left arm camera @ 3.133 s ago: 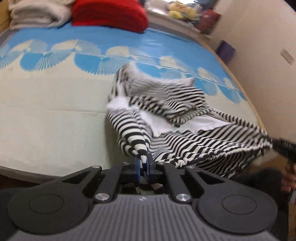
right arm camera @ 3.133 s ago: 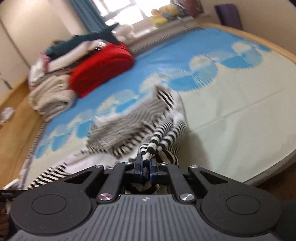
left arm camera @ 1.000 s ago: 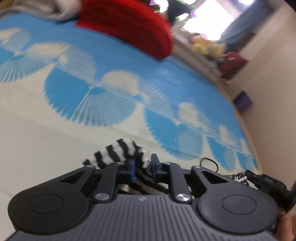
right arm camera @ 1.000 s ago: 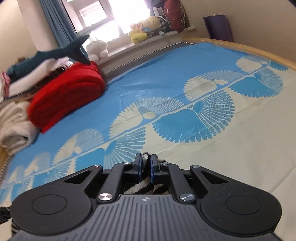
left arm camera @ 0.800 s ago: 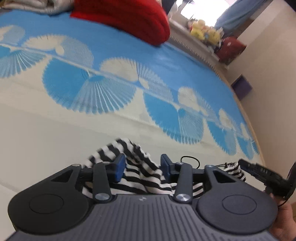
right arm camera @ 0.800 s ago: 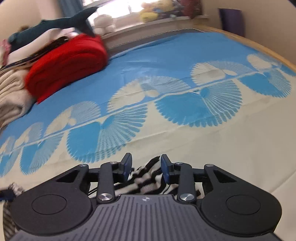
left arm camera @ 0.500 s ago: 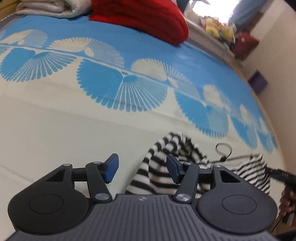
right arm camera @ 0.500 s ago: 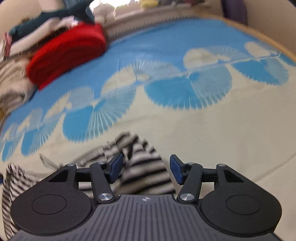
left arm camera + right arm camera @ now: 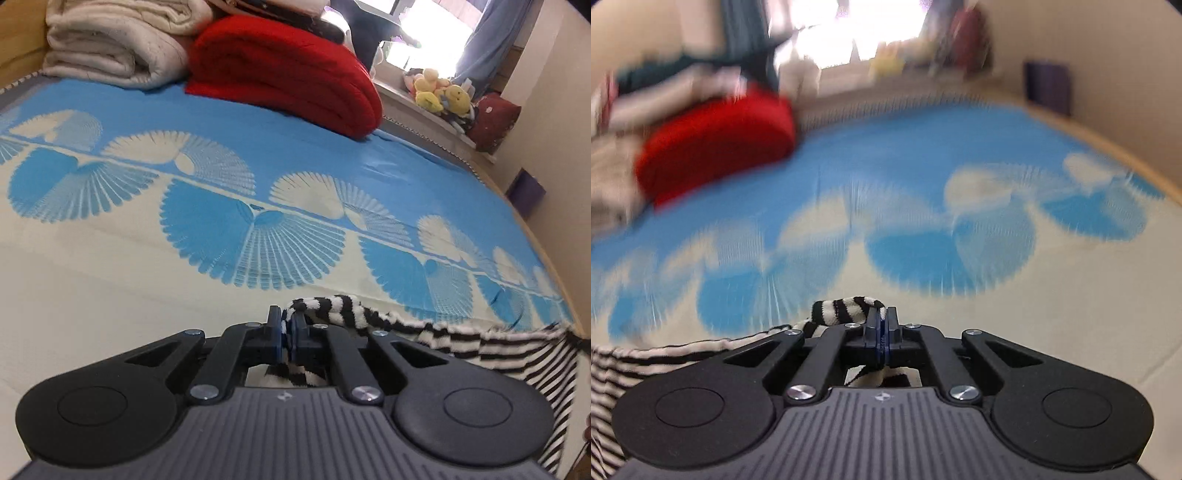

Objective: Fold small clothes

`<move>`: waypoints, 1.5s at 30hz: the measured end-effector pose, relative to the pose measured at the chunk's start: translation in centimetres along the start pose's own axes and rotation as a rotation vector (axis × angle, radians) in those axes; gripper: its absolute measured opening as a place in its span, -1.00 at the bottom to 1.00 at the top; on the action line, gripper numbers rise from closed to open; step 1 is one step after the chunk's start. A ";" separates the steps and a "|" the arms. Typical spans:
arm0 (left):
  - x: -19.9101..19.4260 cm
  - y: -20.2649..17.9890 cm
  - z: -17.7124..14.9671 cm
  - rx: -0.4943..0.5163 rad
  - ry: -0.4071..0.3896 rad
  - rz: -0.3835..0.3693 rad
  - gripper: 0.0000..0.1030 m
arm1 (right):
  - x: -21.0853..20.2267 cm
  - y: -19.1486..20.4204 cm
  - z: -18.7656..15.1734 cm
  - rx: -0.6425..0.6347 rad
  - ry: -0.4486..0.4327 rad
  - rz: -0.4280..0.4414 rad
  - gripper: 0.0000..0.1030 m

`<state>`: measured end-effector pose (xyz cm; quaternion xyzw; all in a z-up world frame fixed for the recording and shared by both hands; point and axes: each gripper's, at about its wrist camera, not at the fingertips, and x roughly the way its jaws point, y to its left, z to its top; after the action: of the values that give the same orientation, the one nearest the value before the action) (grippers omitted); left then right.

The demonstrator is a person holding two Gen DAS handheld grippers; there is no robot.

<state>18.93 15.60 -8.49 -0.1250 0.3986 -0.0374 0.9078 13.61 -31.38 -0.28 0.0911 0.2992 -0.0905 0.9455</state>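
Fingers of the left gripper (image 9: pixel 285 320) pinch tight on the striped garment (image 9: pixel 461 336) at the bed's (image 9: pixel 92 295) near edge. The right gripper (image 9: pixel 882 320) pinches its other corner, cloth stretched between them.

We see a striped garment (image 9: pixel 461 332) of soft, fuzzy knit cloth — black and white. The left gripper (image 9: pixel 285 325) and the right gripper (image 9: pixel 882 325) are of matt black plastic with shiny metal screws and a ribbed grey housing. The bed cover (image 9: pixel 110 295) looks like smooth, flat woven cloth. The red blanket (image 9: pixel 288 70) is thick and matt — the cream blanket (image 9: pixel 110 48) looks quilted.
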 end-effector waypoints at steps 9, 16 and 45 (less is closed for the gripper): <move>0.1 -0.3 -1.7 0.071 0.210 0.017 -0.18 | 2.2 0.3 -2.1 -0.054 0.349 0.005 -0.37; -4.1 2.7 -4.9 0.064 0.367 -0.099 -0.01 | -3.3 -4.2 -3.8 -0.004 0.438 0.061 0.04; -8.6 2.3 -12.0 0.465 0.480 -0.025 -0.88 | -9.7 -8.4 -6.3 0.118 0.463 0.040 -1.00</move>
<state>4.25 16.94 -10.78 0.0930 0.5804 -0.1671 0.7916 0.42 -36.97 -0.72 0.1704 0.5004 -0.0657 0.8463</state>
